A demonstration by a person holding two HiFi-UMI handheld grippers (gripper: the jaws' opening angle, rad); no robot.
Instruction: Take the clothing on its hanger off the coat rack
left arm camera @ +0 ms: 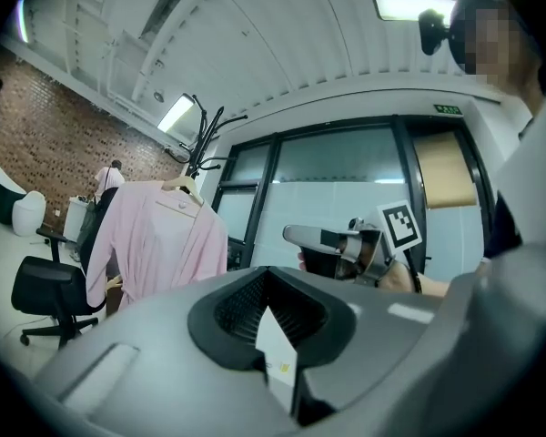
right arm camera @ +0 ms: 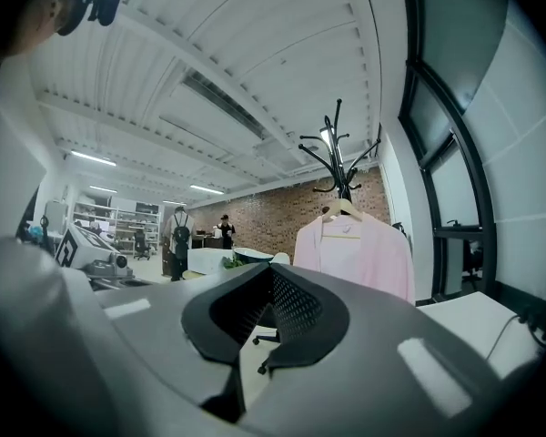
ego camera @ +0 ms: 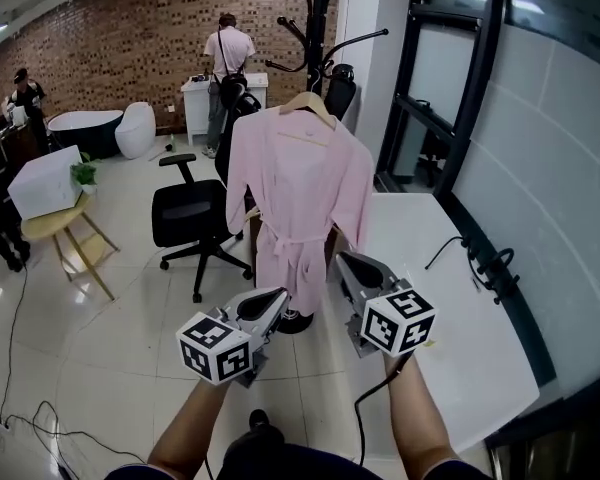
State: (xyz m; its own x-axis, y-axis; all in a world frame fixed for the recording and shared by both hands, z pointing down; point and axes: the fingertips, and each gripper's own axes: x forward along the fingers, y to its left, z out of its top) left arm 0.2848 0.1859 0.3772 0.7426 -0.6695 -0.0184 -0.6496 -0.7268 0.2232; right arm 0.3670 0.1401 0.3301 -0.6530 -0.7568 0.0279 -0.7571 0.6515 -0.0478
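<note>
Brick-walled office: a pink robe (ego camera: 298,188) on a wooden hanger (ego camera: 308,103) hangs from the black coat rack (ego camera: 320,28); left claw (ego camera: 282,294) and right claw (ego camera: 342,259) hover before it, jaws together, empty.

A black office chair (ego camera: 190,218) stands on the tiled floor (ego camera: 100,348) at my eleven o'clock. A wooden stool (ego camera: 50,225) bearing a white box (ego camera: 45,180) is at ten. A white table (ego camera: 460,348) runs along the window (ego camera: 450,88) at two, with a black cable (ego camera: 455,248) lying on it. Far off at twelve, a person (ego camera: 227,58) faces a white cabinet (ego camera: 196,108) by the brick wall (ego camera: 110,28).
</note>
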